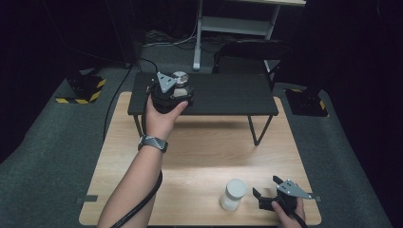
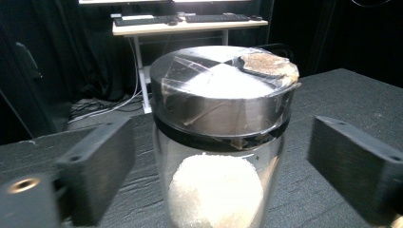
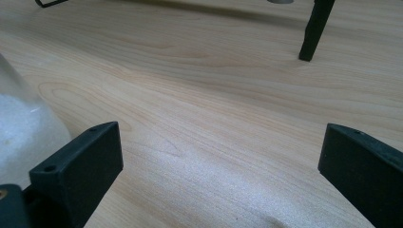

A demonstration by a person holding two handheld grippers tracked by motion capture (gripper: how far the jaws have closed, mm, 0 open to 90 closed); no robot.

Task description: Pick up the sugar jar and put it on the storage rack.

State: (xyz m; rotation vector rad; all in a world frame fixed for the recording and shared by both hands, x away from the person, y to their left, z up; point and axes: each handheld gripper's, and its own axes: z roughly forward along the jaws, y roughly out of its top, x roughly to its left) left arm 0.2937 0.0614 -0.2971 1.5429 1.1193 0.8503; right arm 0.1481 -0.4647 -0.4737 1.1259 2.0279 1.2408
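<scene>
A glass jar (image 1: pixel 179 77) with a shiny metal lid stands at the left end of a low black shelf (image 1: pixel 223 95). In the left gripper view the jar (image 2: pixel 221 142) holds white powder, and a brownish patch sits on its lid. My left gripper (image 1: pixel 177 88) is open, with one finger (image 2: pixel 95 166) on each side of the jar and a gap on both sides. A white jar (image 1: pixel 233 194) stands near the front edge of the wooden table (image 1: pixel 199 152). My right gripper (image 1: pixel 265 186) rests open just right of it, holding nothing. The white jar (image 3: pixel 19 128) shows at that view's left edge.
The shelf stands on thin black legs (image 3: pixel 313 28) over the back of the table. A dark chair (image 1: pixel 247 52) and a white desk frame (image 1: pixel 237 23) stand behind it. Yellow-and-black striped bases (image 1: pixel 85 90) sit on the grey floor at both sides.
</scene>
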